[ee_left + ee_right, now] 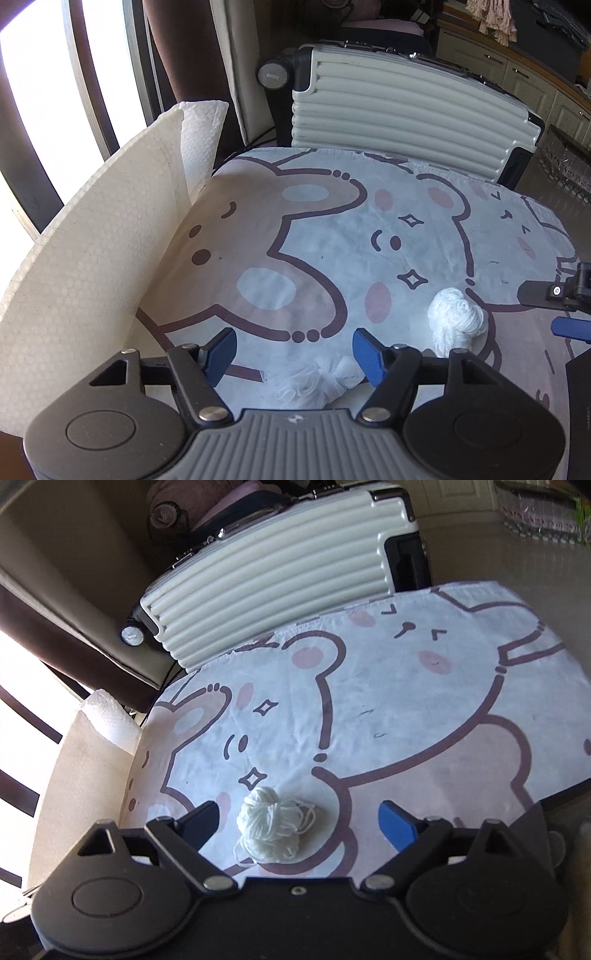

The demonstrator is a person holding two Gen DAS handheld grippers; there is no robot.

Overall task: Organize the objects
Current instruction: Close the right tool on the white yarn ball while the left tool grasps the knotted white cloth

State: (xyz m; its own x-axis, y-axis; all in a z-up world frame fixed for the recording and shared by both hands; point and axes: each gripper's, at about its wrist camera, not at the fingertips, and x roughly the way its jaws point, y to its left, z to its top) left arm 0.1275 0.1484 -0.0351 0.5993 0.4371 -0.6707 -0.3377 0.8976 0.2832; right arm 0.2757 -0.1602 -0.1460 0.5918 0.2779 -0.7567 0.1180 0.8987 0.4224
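While the yarn ball (271, 827) sits on the bear-print cloth (406, 709) just ahead of the right gripper (299, 821), between its fingers but nearer the left one, the jaws stand wide, touching nothing. Left gripper (293, 350) hangs half open over a white mesh bundle (314, 384), pads apparently clear of it, though the base hides part.

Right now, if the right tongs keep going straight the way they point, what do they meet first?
Most likely the white yarn ball, lying on the bear-print cloth between the open right tongs. Nothing else shows ahead, though depth is unclear.
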